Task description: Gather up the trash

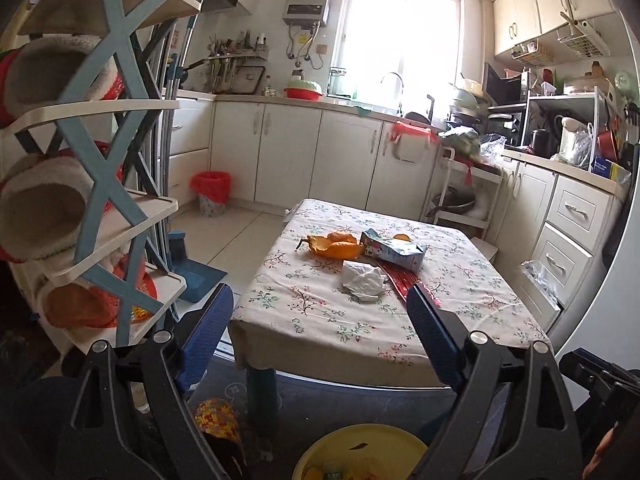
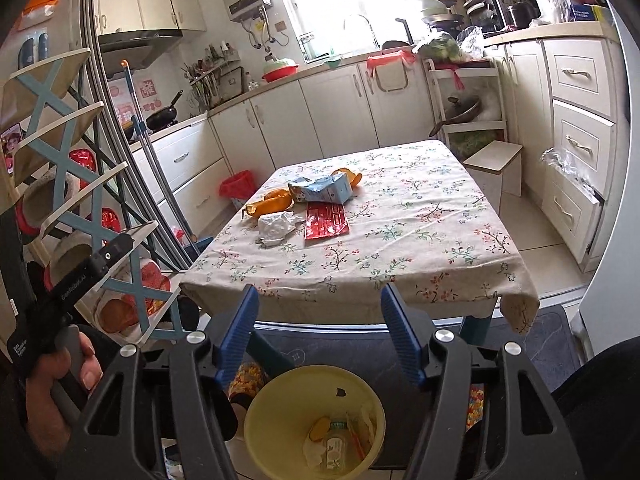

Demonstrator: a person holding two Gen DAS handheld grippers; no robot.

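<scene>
I hold both grippers, left (image 1: 320, 312) and right (image 2: 318, 308), spread wide and empty before the floral table (image 2: 400, 248). Trash sits near its far side: crumpled tissue (image 2: 276, 227), red wrapper (image 2: 326, 220), milk carton (image 2: 322, 190), orange peels (image 2: 272, 204) (touching the carton). A yellow bin (image 2: 276, 412) with some rubbish waits below.

On the tabletop (image 2: 400, 240) the carton (image 2: 322, 189) lies toward the far side, peels (image 2: 272, 204) touching its left end. The crumpled tissue (image 2: 276, 227) sits in front of the peels; the flat packet (image 2: 326, 220) lies in front of the carton. The bucket (image 2: 280, 408) stands on the floor before the tabletop's near edge.
</scene>
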